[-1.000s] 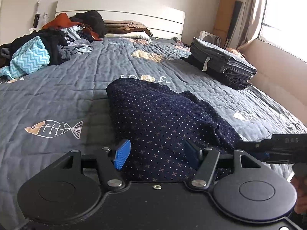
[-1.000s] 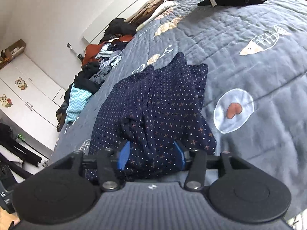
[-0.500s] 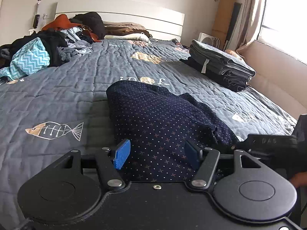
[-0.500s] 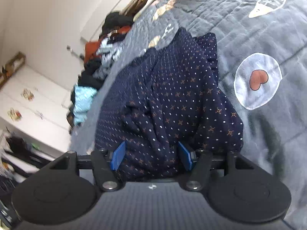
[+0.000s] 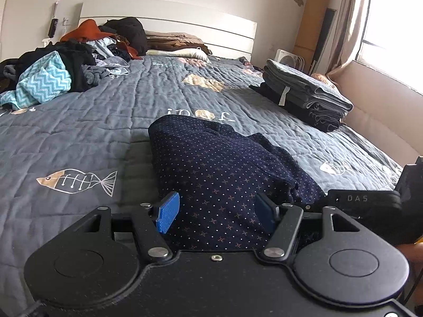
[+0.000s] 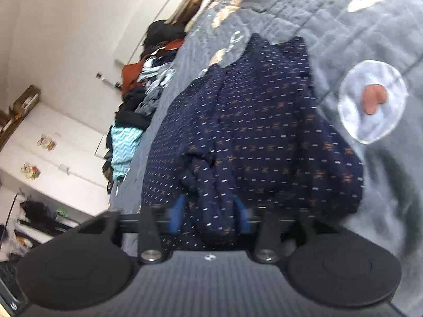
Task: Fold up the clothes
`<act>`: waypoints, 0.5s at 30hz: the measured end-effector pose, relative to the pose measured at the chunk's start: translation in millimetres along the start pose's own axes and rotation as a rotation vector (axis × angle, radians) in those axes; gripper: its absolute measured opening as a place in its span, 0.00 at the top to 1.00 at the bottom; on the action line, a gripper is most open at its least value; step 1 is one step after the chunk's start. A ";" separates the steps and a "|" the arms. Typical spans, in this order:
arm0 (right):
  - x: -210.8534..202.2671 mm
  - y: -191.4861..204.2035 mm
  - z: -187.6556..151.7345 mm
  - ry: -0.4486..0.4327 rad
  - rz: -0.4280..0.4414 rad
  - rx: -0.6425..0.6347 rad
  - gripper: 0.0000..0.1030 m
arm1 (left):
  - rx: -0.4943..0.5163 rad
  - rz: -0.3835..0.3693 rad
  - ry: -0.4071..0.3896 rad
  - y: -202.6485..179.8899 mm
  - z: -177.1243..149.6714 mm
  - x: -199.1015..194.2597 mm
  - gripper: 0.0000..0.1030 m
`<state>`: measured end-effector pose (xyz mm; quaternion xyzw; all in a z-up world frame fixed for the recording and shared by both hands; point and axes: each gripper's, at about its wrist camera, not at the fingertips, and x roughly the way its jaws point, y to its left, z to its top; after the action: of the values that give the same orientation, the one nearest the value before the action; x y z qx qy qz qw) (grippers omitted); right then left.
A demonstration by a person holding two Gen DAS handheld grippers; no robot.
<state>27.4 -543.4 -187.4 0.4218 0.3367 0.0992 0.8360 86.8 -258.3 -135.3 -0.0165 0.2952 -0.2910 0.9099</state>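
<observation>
Two-handed work at the near end of one garment (image 5: 224,163), a navy dotted piece lying on the quilt (image 5: 105,121) around the middle of the bed. Runs lengthwise straight away from both tools towards the headboard, left edge fairly straight, right side bunched into ridges. Sits well apart from the folded stack (image 5: 304,92) by the window and from the loose pile (image 5: 53,79) far left.

Left gripper (image 5: 216,211): parked low over the near hem, roughly half open, cloth lying between the blue pads. Left pad (image 5: 168,212) shows its ribbed face bare just beside the garment's edge, so no pinch there by the look of it.

Right gripper (image 6: 209,214): also at the near hem, on the rumpled side, jaws astride a raised ridge of fabric and just now closing. Too blurred to tell whether the pads already bite.

Neither hand clearly nearer; both already at the hem, left on the flat side, right on the bunched side. Probably calls for a firm pinch at both near corners, then a carry forward along the long axis to lay the near end over the far end. Main risk, as a guess: grabbing only the top ridge on the right and dragging the fold askew.
</observation>
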 end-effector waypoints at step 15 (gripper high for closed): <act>-25.4 29.6 10.0 -0.091 0.035 -0.044 0.91 | -0.007 0.005 -0.009 3.0 3.0 -1.9 0.40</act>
<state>18.3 -542.8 -148.2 0.4133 0.2888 0.1020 0.8575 88.8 -255.2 -132.4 -0.0200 0.2922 -0.2876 0.9119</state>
